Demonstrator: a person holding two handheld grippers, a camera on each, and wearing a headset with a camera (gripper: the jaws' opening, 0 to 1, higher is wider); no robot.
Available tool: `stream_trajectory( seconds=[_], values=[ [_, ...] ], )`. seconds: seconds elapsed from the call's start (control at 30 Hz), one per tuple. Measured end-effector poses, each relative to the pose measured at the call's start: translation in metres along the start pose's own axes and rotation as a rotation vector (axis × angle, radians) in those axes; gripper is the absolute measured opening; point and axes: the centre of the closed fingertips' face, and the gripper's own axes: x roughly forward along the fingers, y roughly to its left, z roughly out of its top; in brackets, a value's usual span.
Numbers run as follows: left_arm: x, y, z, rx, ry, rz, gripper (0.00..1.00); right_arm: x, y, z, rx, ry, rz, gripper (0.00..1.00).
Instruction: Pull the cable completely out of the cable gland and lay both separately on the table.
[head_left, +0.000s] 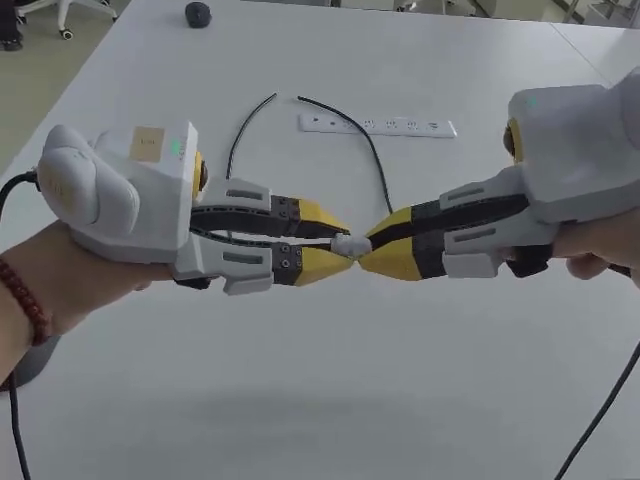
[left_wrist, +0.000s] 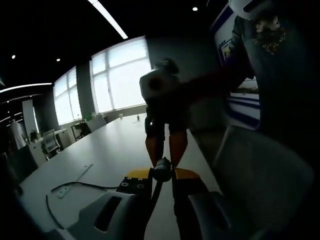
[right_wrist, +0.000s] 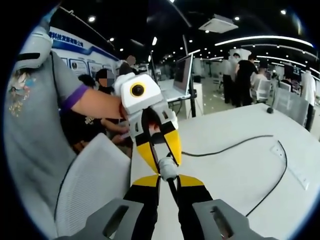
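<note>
A small pale cable gland (head_left: 350, 244) hangs above the white table (head_left: 330, 390), pinched between both grippers' yellow tips. My left gripper (head_left: 340, 247) comes in from the left and is shut on the gland (left_wrist: 162, 169), with black cable running back between its jaws. From the right, my right gripper (head_left: 368, 250) is shut on the black cable (head_left: 371, 150) right beside the gland (right_wrist: 168, 169). Both loose cable ends lie on the table behind. The exact contact is hidden by the tips.
A white power strip (head_left: 378, 125) lies beyond the cable. Further back a dark round object (head_left: 198, 14) rests on the table. A grey chair (right_wrist: 90, 185) stands at the table's edge, and people stand in the background (right_wrist: 245, 70).
</note>
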Motion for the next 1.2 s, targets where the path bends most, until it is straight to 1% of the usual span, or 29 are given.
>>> stream_trajectory(
  seconds=[0.07,0.17,0.27,0.3,0.33,0.47,0.53,0.57,0.6,0.63,0.67,0.7,0.73,0.87,0.93,1.1,1.2],
  values=[
    [-0.001,0.001,0.0,0.009,0.001,0.002,0.16,0.0,-0.001,0.002,-0.001,0.001,0.004,0.09],
    [-0.003,0.001,0.001,0.019,0.002,0.0,0.16,0.001,-0.002,0.005,0.013,-0.001,0.024,0.09],
    [-0.003,-0.001,0.0,0.055,0.015,-0.01,0.16,0.003,-0.002,0.008,0.019,0.006,0.051,0.09],
    [-0.003,-0.001,0.0,0.056,0.015,-0.01,0.16,0.003,-0.005,0.007,0.025,0.005,0.058,0.09],
    [-0.003,-0.001,0.0,0.061,0.015,-0.009,0.16,0.003,-0.007,0.005,0.053,0.016,0.069,0.09],
    [-0.003,0.0,0.001,0.069,0.014,-0.008,0.16,0.003,-0.008,0.006,0.06,0.012,0.086,0.09],
    [-0.003,-0.001,0.001,0.074,0.014,-0.013,0.16,0.003,-0.008,0.005,0.061,0.021,0.099,0.1],
    [-0.003,-0.001,0.001,0.074,0.014,-0.013,0.16,0.005,-0.008,0.004,0.062,0.023,0.095,0.12],
    [-0.002,-0.001,0.002,0.074,0.009,-0.014,0.16,0.006,-0.008,0.0,0.059,0.044,0.099,0.14],
    [-0.002,-0.001,0.003,0.071,0.004,-0.013,0.16,0.006,-0.004,-0.003,0.058,0.057,0.126,0.13],
    [-0.002,0.001,0.003,0.062,0.004,-0.009,0.16,0.007,-0.006,-0.002,0.055,0.054,0.115,0.12],
    [-0.002,0.001,0.001,0.066,0.014,-0.011,0.16,0.007,-0.006,-0.002,0.047,0.053,0.108,0.1],
    [-0.002,0.0,0.0,0.076,0.018,-0.013,0.16,0.006,-0.008,-0.002,0.051,0.061,0.11,0.1],
    [-0.001,-0.001,0.0,0.076,0.016,-0.02,0.16,0.007,-0.005,-0.004,0.045,0.074,0.12,0.09],
    [0.0,-0.001,-0.002,0.083,0.025,-0.02,0.16,0.008,-0.007,-0.005,0.044,0.08,0.119,0.1],
    [0.0,-0.001,-0.003,0.082,0.028,-0.027,0.16,0.008,-0.006,-0.006,0.051,0.085,0.128,0.09],
    [0.0,-0.001,-0.005,0.086,0.037,-0.023,0.16,0.01,-0.005,-0.006,0.023,0.098,0.118,0.09]
  ],
)
